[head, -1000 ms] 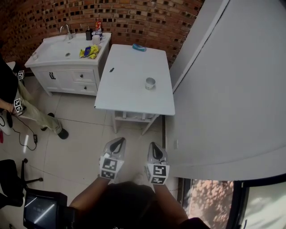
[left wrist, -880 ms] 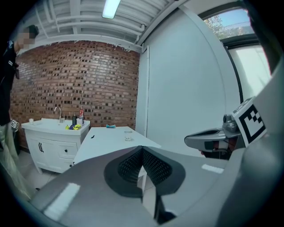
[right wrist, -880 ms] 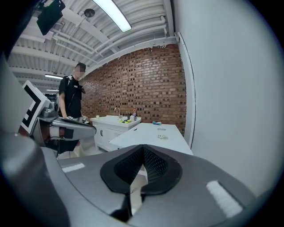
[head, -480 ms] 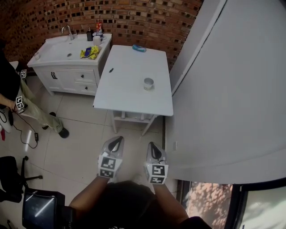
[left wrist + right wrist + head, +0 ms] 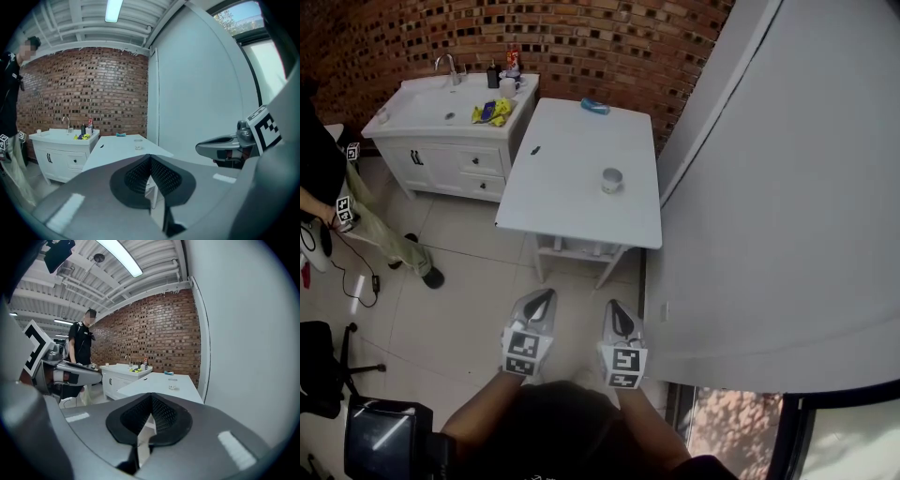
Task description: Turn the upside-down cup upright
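Observation:
A small pale cup (image 5: 611, 180) stands on the white table (image 5: 572, 202), near its right edge; from this distance I cannot tell which way up it is. It shows tiny in the left gripper view (image 5: 138, 147) and in the right gripper view (image 5: 172, 387). My left gripper (image 5: 541, 300) and right gripper (image 5: 620, 311) hang side by side over the tiled floor, well short of the table's near edge. Both are shut with nothing between the jaws. Each gripper view shows its own pads pressed together, left gripper (image 5: 150, 161) and right gripper (image 5: 151, 401).
A white vanity (image 5: 450, 131) with a tap, bottles and a yellow item stands left of the table. On the table lie a blue thing (image 5: 593, 106) and a small dark thing (image 5: 534, 149). A white wall (image 5: 769, 187) bounds the right. A person (image 5: 337, 216) stands at the left.
Both grippers stay shut and keep their place over the floor. The head view has shifted slightly, nothing on the table has moved.

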Available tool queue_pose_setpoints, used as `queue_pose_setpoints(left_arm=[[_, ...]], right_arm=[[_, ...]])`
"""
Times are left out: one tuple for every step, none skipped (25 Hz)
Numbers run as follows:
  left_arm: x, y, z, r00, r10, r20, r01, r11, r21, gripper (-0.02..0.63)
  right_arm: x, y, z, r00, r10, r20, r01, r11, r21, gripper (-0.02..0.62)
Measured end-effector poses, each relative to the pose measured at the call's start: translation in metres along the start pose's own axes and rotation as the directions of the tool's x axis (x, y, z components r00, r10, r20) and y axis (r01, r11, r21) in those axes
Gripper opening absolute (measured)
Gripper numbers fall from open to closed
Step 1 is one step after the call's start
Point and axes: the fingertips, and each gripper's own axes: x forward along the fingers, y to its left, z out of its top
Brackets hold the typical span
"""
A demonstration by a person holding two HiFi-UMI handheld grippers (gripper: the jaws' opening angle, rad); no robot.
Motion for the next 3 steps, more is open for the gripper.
queue_pose_setpoints(left_arm=[[0.0002,-0.0006,0.0008,1.000,-0.001,0.001,0.001,1.000,0.001,-0.006],[0.0007,-0.0011,0.0019,1.000,-0.002,0.003,0.002,1.000,0.003,-0.006],[0.0012,-0.0015,0.0031,1.000,-0.003,0.005,0.003,1.000,0.004,-0.006]], right_arm=[[-0.0007,-0.0020,0.0004,1.000,-0.005,0.001,0.005,1.000,0.007,0.012],[-0.0013,-0.0043,0.0007,1.000,-0.011,0.002,0.011,1.000,0.015,0.012],[-0.0017,-0.0068,0.0009,1.000,-0.017,0.002,0.017,1.000,0.023,0.012]])
